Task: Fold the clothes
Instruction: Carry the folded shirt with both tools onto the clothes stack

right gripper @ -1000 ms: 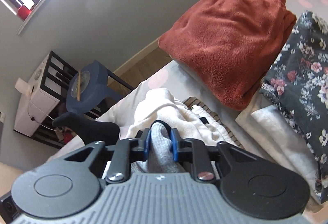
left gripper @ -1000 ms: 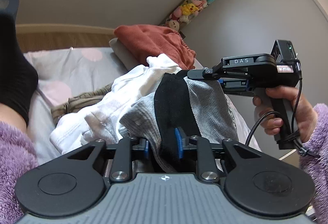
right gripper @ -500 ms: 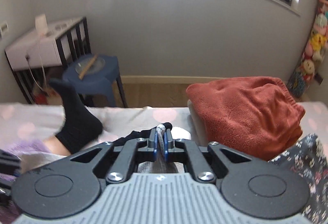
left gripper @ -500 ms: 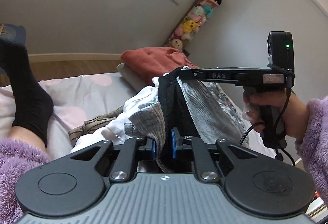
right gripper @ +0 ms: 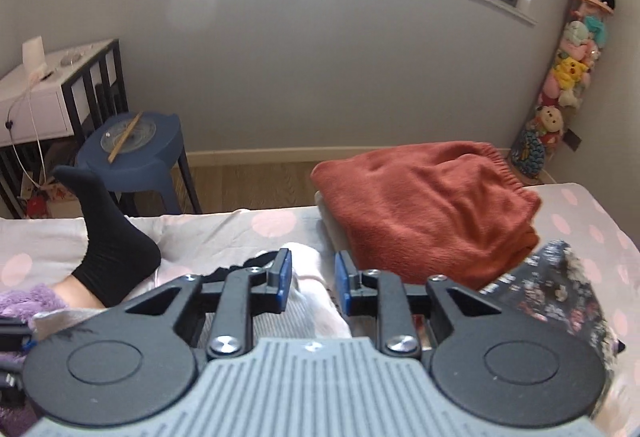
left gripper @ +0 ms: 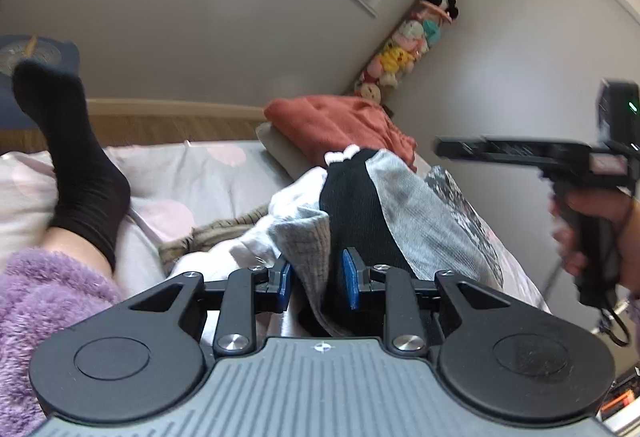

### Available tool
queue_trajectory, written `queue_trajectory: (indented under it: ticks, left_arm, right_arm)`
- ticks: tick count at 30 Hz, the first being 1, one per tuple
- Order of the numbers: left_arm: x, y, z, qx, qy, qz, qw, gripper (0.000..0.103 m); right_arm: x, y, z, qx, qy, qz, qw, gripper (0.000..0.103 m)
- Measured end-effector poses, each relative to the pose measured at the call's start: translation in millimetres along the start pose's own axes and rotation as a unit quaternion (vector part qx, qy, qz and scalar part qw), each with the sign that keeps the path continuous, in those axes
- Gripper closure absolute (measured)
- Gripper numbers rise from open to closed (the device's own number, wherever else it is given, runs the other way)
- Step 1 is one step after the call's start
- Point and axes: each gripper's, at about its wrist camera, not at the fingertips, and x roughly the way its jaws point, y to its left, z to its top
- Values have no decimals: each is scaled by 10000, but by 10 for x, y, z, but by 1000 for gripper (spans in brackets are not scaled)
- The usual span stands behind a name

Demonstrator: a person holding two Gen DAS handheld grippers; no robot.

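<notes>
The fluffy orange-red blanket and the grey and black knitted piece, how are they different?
The fluffy orange-red blanket is one plain colour; the grey and black knitted piece has two. The blanket lies folded flat at the far edge of the bed, touched by neither gripper; the knitted piece lies crumpled on the white clothes, running between the left gripper's parted blue pads. The blanket looks furry, the knitted piece ribbed. Both are soft cloth on the spotted bed sheet.

The bed [right gripper: 224, 229] lies bare between the person's raised foot in a black sock [right gripper: 108, 237] on the left and the folded rust-red garment [right gripper: 424, 209] on the right, a lane for a hand-held gripper. The heap of white laundry [left gripper: 280, 233] blocks the near end. The floral cloth [right gripper: 552, 285] crowds the right edge, touching the red garment.
</notes>
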Motion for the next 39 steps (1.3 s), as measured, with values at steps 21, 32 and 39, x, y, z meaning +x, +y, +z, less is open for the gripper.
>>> queue_trajectory:
  ticks: [21, 32, 39]
  left_arm:
    - [344, -358, -84, 1535, 334, 859, 9838, 80]
    - [132, -367, -136, 1516, -25, 994, 9834, 80]
    - [-13, -312, -106, 1378, -259, 1428, 9798, 75]
  right_arm:
    - [47, -313, -1118, 1158, 139, 12, 9932, 86]
    - [-381, -239, -1184, 1712, -153, 34, 9851, 83]
    - [-942, 290, -1548, 2077, -404, 714, 9747, 86]
